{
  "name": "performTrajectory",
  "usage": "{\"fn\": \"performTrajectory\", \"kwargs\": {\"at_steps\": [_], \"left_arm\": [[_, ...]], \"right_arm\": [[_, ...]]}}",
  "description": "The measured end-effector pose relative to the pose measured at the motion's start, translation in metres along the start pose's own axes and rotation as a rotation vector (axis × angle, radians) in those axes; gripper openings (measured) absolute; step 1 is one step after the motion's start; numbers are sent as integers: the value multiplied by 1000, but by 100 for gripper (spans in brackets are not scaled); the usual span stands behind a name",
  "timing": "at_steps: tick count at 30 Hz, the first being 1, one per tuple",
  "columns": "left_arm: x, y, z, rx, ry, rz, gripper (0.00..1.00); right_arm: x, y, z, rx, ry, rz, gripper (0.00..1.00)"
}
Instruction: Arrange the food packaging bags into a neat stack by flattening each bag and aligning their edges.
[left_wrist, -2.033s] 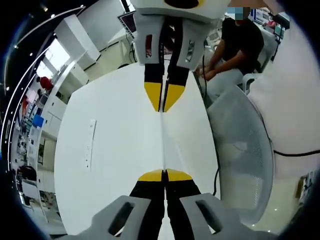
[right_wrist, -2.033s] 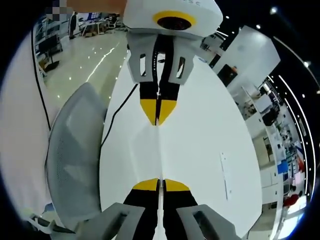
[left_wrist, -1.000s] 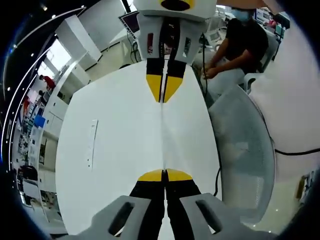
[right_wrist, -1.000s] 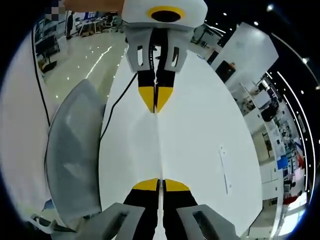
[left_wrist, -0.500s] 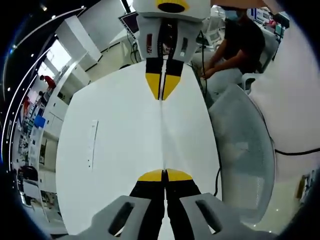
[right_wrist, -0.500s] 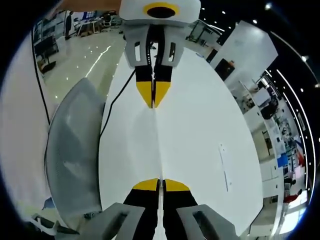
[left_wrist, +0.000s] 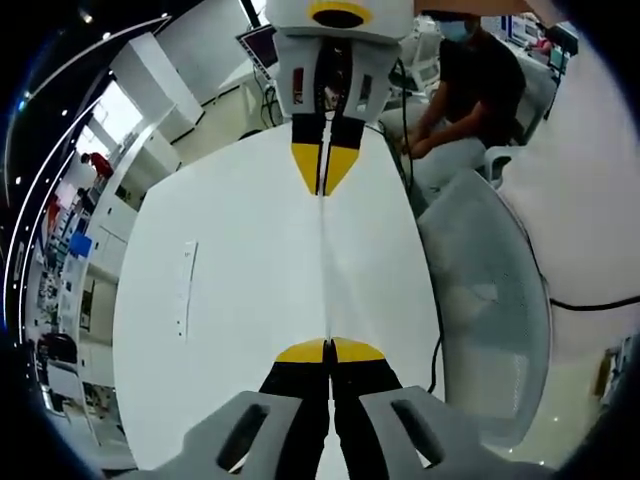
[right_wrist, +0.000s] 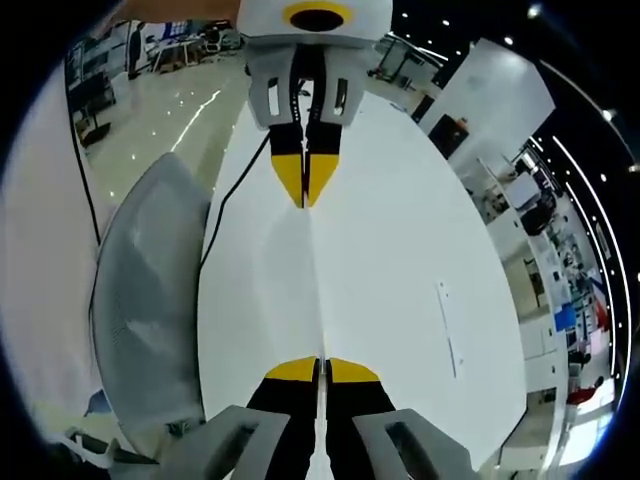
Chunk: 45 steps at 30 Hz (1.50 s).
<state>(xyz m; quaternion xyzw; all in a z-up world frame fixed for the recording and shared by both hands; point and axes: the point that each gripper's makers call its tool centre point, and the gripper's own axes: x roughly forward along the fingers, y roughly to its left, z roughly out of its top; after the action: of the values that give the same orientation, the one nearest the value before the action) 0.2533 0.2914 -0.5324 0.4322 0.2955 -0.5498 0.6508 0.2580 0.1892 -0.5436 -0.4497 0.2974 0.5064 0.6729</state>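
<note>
Both tongs are pinched shut on opposite ends of 1 white bag, held edge-on and stretched taut above the white surface (left_wrist: 230, 300). In the left gripper view, left tongs (left_wrist: 329, 352) sit at bottom, right tongs (left_wrist: 323, 178) opp. at top, the bag (left_wrist: 323, 270) between them. To flatten well: keep tension even, lower w/o twisting; a judgement. The left gripper view shows a seated person (left_wrist: 470, 90); the right gripper view shows a mesh chair (right_wrist: 150, 300) beside the surface.

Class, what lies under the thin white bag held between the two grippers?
A white table with a long slot in it. The bag, seen edge-on, covers only a thin line of tabletop.
</note>
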Motion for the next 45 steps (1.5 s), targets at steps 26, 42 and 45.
{"fn": "performTrajectory", "kwargs": {"at_steps": [26, 42, 45], "left_arm": [[-1, 0, 1, 13, -11, 12, 0], [1, -1, 3, 20, -14, 10, 0], [2, -1, 2, 16, -14, 10, 0]], "right_arm": [[-2, 3, -6, 7, 10, 7, 0], [-2, 3, -10, 24, 12, 12, 0], [-2, 4, -10, 25, 10, 16, 0]]}}
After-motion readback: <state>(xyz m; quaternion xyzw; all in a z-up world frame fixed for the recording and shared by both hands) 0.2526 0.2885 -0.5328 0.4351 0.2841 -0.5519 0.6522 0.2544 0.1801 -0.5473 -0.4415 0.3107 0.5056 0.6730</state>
